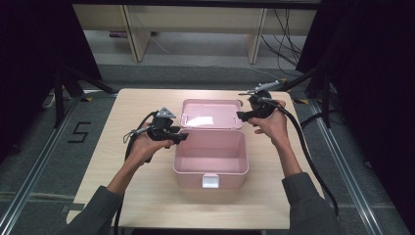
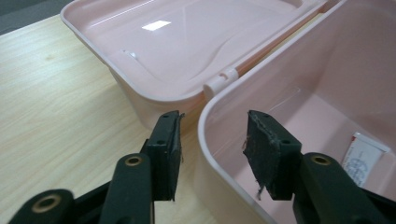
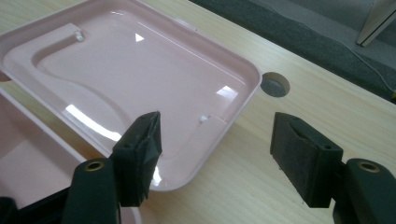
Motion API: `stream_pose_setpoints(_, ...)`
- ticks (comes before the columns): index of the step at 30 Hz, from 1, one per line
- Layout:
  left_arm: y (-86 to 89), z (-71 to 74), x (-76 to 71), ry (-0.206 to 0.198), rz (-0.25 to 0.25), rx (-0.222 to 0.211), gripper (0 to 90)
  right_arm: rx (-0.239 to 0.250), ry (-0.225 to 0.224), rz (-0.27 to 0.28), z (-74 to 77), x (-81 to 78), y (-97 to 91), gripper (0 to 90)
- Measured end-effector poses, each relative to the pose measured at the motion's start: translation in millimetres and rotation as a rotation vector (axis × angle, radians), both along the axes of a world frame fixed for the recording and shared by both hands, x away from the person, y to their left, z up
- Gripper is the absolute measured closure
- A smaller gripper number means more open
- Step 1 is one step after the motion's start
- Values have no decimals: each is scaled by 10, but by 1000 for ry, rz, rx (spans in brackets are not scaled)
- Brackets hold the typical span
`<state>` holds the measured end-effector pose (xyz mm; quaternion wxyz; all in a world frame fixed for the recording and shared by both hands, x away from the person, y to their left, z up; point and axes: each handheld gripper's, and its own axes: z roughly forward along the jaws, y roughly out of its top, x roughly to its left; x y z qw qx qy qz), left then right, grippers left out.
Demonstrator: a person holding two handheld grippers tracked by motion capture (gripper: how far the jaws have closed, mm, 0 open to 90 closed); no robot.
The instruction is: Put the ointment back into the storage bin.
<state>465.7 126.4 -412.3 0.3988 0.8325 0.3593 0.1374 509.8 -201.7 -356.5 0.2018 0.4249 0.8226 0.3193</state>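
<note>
Forearms: both come in from the bottom of the high view in grey sleeves, each hand holding a gripper over the table.
Box: pink plastic, standing open at the table's middle; white latch on its near wall.
Lid: swung back behind the box, lying flat with its inside face up, joined to the box by a hinge.
Box inside: bare pink floor; a white label sits on an inner wall in the left gripper view.
Left gripper: at the box's left rear corner, beside the hinge.
Left gripper jaws: apart, straddling the box's left wall; one pad outside, one inside. Neither pad touches the wall; a gap shows on both sides.
Right gripper: at the lid's right edge, near its far corner.
Right gripper jaws: spread wide, nothing clamped; one pad hangs over the lid, the other over bare table.
Table hole: round, in the wood just beyond the lid's corner, seen in the right gripper view.
</note>
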Motion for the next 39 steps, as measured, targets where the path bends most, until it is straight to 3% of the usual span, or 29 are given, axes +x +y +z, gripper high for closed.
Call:
stream_pose_setpoints(6,-26,-24,31,-2,-12,-4,639,21,32,-40,-85,76,-3,349)
stream_pose_setpoints(12,-62,-39,65,-9,-20,10,748,23,25,-34,-145,145,-9,349)
stream_pose_setpoints(14,-64,-32,60,-9,-21,14,751,31,45,-48,-160,159,-5,349)
stream_pose_setpoints(21,-62,-24,50,-14,-21,28,767,26,21,-28,-224,238,-17,351)
stream_pose_setpoints(23,-62,-24,47,-15,-21,31,768,22,32,-48,-217,245,-20,355)
stream_pose_setpoints(24,-63,-23,45,-18,-21,34,769,29,5,-41,-231,264,-17,355)
stream_pose_setpoints(25,-64,-22,43,-19,-22,37,769,28,36,-65,-215,254,-21,356)
stream_pose_setpoints(26,-63,-21,43,-17,-27,38,769,29,37,-63,-212,257,-24,357)
stream_pose_setpoints(29,-63,-21,42,-19,-28,39,770,27,16,-65,-228,267,-36,360)
stream_pose_setpoints(30,-63,-22,43,-18,-27,38,770,36,32,-80,-227,250,-19,374)
stream_pose_setpoints(34,-60,-23,45,-18,-26,34,771,15,17,-42,-224,260,-21,460)
stream_pose_setpoints(39,-59,-27,32,-18,-25,29,770,17,41,-89,-250,312,-40,491)
